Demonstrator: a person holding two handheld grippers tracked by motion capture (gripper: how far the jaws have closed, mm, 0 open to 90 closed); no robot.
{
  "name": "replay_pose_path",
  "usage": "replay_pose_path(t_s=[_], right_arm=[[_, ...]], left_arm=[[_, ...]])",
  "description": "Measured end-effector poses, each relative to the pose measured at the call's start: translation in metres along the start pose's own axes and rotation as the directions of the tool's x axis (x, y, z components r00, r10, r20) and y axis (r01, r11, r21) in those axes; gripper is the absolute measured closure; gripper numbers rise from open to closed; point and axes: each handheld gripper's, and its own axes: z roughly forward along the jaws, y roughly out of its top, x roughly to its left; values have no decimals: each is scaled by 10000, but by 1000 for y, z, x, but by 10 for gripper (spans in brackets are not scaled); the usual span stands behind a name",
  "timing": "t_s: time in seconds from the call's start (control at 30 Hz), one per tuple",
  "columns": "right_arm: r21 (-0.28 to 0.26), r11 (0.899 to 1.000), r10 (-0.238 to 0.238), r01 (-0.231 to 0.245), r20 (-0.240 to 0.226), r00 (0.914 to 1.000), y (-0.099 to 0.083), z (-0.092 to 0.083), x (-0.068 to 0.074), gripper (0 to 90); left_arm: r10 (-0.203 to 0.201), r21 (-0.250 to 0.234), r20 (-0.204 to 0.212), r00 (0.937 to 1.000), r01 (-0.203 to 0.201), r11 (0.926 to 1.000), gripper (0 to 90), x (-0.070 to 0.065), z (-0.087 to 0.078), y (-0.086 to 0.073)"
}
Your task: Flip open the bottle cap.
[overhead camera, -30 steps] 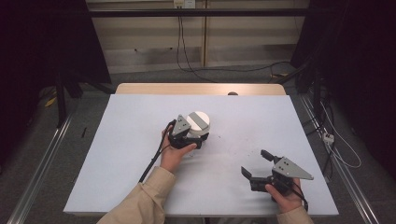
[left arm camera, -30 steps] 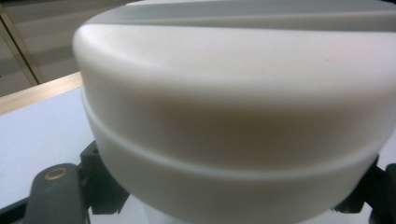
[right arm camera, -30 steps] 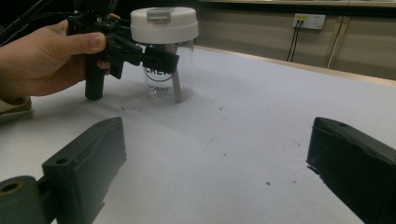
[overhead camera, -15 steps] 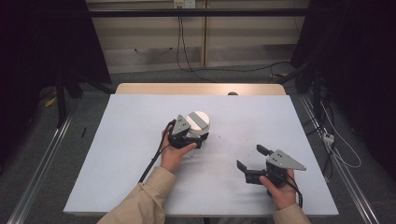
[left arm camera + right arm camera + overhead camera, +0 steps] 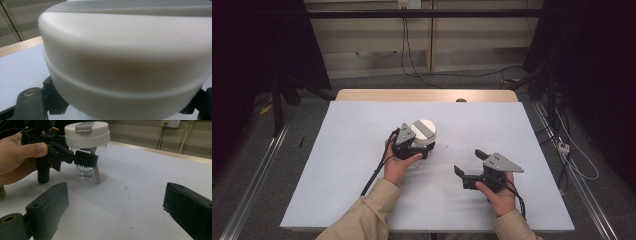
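The jar (image 5: 424, 139), clear-walled with a white lid (image 5: 87, 131), stands upright near the middle of the bench (image 5: 337, 165); the left tongs (image 5: 412, 147) are clamped on its clear body just under the lid, a hand (image 5: 398, 167) behind them; the right tongs (image 5: 469, 165) stand wide apart with nothing between them, off to the jar's right and nearer the person, pointing towards it; the white bench top carries a few dark specks.
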Motion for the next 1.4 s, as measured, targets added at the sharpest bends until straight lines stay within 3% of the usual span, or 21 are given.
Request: replay_pose_path(t_s=[0.23,0.37,0.67,0.93,1.4], right_arm=[[-45,9999,120,-119,194,9997,7,8,1,169],[20,9999,-102,102,92,9999,14,13,5,314],[438,9990,55,-42,-300,9995,27,30,9,658],[724,9971,299,-243,-767,9966,36,43,11,869],[868,9958,370,-280,-1036,9939,47,59,15,900]], left_arm=[[-19,0,-5,10000,19,10000,188,0,0,0],[-26,-17,30,10000,26,10000,188,0,0,0],[-30,2,27,10000,30,10000,188,0,0,0],[-4,12,21,10000,4,10000,188,0,0,0],[-42,6,22,10000,42,10000,188,0,0,0]])
